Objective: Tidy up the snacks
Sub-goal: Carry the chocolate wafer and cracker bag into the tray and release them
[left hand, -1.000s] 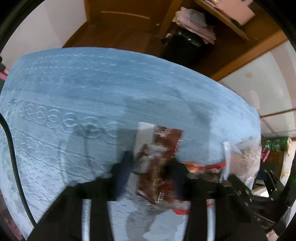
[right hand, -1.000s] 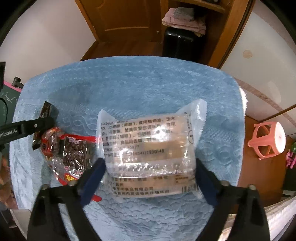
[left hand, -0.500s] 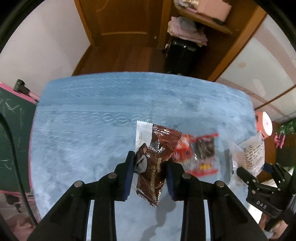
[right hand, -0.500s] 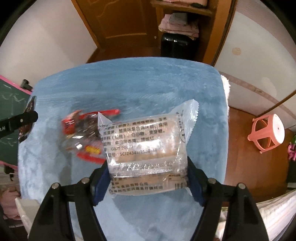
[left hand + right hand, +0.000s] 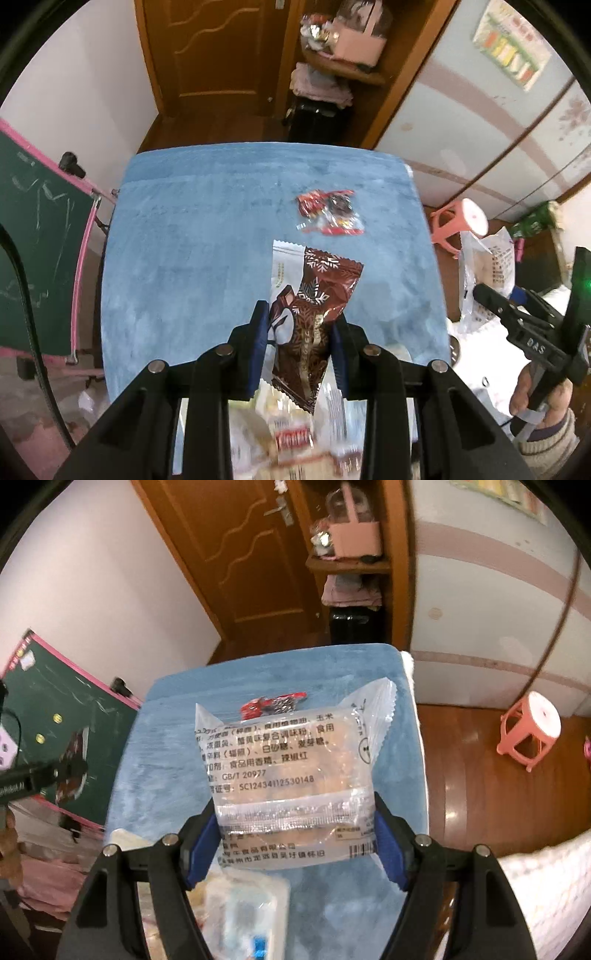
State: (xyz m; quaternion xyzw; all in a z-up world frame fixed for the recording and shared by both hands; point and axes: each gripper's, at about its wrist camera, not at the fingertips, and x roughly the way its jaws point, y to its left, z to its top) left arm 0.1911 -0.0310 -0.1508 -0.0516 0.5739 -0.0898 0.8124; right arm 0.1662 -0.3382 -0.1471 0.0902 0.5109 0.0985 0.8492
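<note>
My left gripper point(image 5: 298, 343) is shut on a brown snack packet point(image 5: 314, 310) and holds it above the blue cloth-covered table point(image 5: 192, 236). My right gripper point(image 5: 295, 834) is shut on a clear snack bag with printed text point(image 5: 291, 771), also raised above the table point(image 5: 166, 775). A red and clear snack packet point(image 5: 328, 214) lies on the cloth towards the far right; it also shows in the right wrist view point(image 5: 273, 705), behind the clear bag. The right gripper with its bag shows at the right of the left wrist view point(image 5: 491, 280).
Several blurred snack packets point(image 5: 291, 435) lie under the grippers at the near edge; they also show in the right wrist view point(image 5: 243, 912). A green chalkboard point(image 5: 33, 236) stands left of the table, a pink stool point(image 5: 528, 731) on the floor to the right. A wooden door and shelf stand behind.
Both grippers have risen and pulled back from the table with their packets. The red packet stays on the cloth, now farther off. Near-edge packets have come into view.
</note>
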